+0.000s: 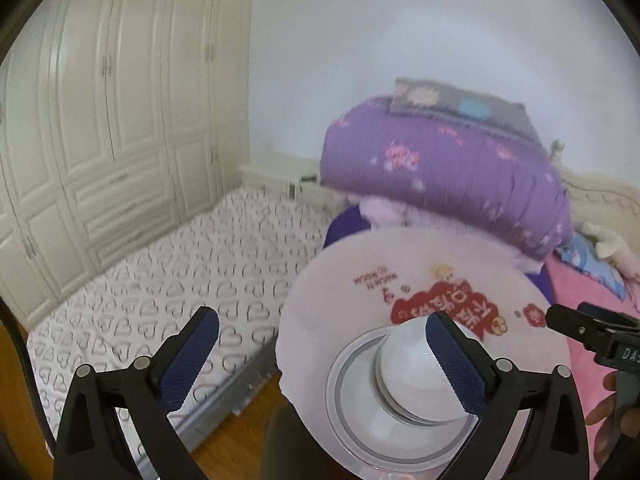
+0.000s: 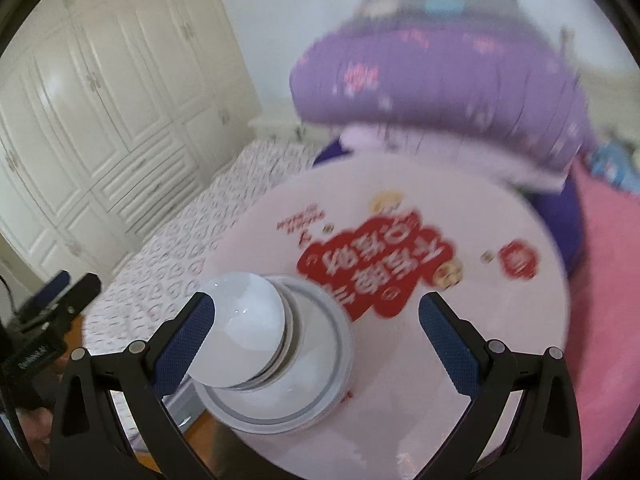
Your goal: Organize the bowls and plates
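A stack of upturned white bowls (image 1: 416, 376) sits on a white plate with a grey ring (image 1: 352, 396), on a round white table with a red cartoon print (image 1: 400, 272). My left gripper (image 1: 320, 352) is open and empty, its right finger over the bowls. The same bowls (image 2: 244, 324), plate (image 2: 320, 380) and table (image 2: 440, 220) show in the right wrist view. My right gripper (image 2: 316, 332) is open and empty above the stack, its left finger beside the top bowl. The right gripper also shows in the left wrist view (image 1: 592, 328), and the left gripper in the right wrist view (image 2: 52, 300).
A bed with a heart-print sheet (image 1: 192, 272) lies left of the table. A folded purple quilt (image 1: 440, 172) is piled behind it, with a pink blanket (image 1: 580, 300) at right. White wardrobe doors (image 1: 100, 120) line the left wall. Wood floor (image 1: 240, 432) shows below.
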Motion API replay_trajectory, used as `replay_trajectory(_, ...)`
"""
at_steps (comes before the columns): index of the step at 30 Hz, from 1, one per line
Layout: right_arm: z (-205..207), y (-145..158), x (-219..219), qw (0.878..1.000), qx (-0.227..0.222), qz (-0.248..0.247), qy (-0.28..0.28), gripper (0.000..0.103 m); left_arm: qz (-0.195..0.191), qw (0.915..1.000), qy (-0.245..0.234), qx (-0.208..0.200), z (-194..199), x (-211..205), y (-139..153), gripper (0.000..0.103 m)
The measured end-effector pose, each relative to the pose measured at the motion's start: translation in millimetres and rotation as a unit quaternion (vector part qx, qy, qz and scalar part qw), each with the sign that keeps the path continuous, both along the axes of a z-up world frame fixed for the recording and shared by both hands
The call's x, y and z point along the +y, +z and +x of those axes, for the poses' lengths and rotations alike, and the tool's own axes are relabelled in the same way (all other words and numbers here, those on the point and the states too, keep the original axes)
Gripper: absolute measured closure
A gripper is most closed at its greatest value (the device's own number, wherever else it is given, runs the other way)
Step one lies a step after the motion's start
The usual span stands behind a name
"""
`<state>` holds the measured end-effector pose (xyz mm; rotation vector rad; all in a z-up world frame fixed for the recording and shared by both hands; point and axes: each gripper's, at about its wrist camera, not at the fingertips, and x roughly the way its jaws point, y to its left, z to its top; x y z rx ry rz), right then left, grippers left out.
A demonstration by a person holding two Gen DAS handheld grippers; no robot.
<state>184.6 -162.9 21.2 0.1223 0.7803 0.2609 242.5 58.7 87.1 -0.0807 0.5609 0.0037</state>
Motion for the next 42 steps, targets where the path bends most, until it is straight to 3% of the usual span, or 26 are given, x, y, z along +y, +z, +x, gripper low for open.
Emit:
replay_trajectory(6,-59.9,16.9,9.2,0.996,-0.075,-0.053,-0.021,0.000,0.021,0.9981,-0.002,-0.057,-78.2,-17.4,-4.4,0.001)
replay_trajectory(11,-101.2,19.3,10.8,0.993,-0.093,-0.063,-0.034,0.000,0.011,0.9975,-0.010,-0.069,-131.3,-16.8,-16.0,0.001)
replay_trajectory(20,-160.1,23.9,11.0,0.988,-0.130,-0.058,-0.060,0.000,-0.006,0.9958,-0.014,-0.090,-217.4,3.6,-12.0,0.001)
replay_trajectory(31,-186.4,35.4,25.2,0.984,-0.163,-0.048,-0.047,0.000,-0.003,0.9944,-0.012,-0.105,-263.1,8.4,-14.1,0.001)
replay_trajectory(42,-199.4,42.6,25.5,0.979,-0.188,-0.044,-0.059,0.000,-0.012,0.9936,-0.009,-0.112,-274.1,17.6,-12.8,0.001)
